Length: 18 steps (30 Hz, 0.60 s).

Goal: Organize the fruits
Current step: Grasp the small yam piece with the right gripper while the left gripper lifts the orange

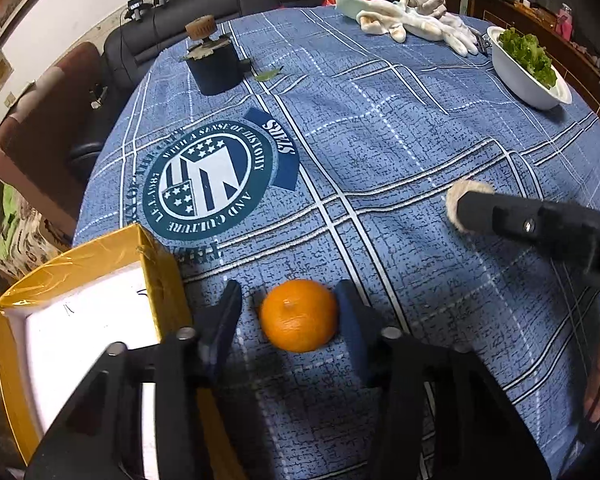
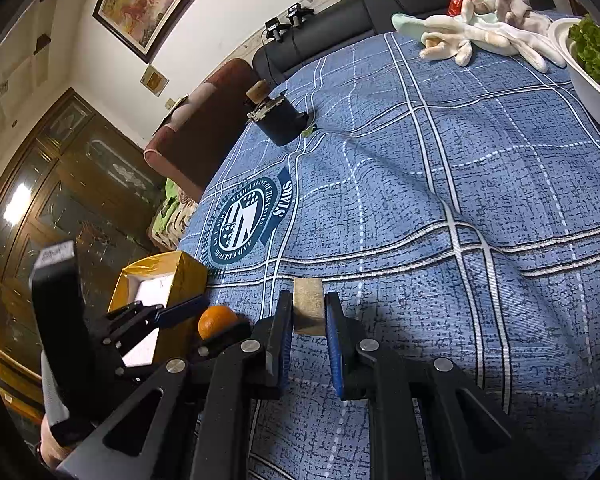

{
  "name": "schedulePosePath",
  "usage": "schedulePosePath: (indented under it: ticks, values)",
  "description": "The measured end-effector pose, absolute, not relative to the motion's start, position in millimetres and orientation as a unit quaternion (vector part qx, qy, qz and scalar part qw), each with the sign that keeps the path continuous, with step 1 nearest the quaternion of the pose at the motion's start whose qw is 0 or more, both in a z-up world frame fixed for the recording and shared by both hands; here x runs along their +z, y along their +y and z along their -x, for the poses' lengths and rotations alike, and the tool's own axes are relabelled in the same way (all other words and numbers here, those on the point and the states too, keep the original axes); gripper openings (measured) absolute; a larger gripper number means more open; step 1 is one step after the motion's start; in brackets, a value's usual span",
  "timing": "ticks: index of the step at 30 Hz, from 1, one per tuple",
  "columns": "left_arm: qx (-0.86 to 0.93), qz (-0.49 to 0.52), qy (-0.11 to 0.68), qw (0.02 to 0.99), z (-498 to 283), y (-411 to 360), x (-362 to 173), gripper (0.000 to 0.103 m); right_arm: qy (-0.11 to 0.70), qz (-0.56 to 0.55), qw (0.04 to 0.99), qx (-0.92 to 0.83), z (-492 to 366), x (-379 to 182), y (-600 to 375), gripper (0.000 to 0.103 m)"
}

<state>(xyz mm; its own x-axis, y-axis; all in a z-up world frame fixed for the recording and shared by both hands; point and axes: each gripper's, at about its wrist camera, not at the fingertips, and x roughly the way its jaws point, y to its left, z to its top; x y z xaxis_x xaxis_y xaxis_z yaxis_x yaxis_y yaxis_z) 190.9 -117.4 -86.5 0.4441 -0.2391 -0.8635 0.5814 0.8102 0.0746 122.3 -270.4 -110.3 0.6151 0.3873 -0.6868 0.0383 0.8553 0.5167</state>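
Left wrist view: left gripper [image 1: 288, 312] spread wide around orange [image 1: 299, 315] on blue tablecloth [image 1: 400, 152]; right pad touching, left pad apart. Yellow box [image 1: 162, 264] just left.

Right wrist view: right gripper [image 2: 309, 334] clamped on tan fuzzy piece [image 2: 308, 306]. Orange [image 2: 216, 321] beside box [image 2: 188, 270].

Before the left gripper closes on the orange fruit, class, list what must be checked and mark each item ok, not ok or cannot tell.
1. Round orange fruit lies between the left gripper fingers: ok.
2. Fingers wide enough: ok.
3. Both fingers touching the fruit: not ok, gap on one side.
4. Yellow cardboard box open beside it: ok.
5. Right gripper away from the fruit: ok, shut on a round beige rope-wrapped disc.
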Motion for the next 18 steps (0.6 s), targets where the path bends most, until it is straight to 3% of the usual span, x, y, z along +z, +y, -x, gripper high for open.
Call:
schedulePosePath:
  ticks: [8,18]
  values:
    - [-0.244,-0.198,0.437,0.843,-173,-121,-76,0.034,0.414,-0.235,0.871,0.123,-118,-101,-258,0.015]
    - [-0.206,-0.140,0.350,0.903,-126,-74,-27,0.034,0.369,-0.206,0.889,0.177,-102,-78,-226,0.015]
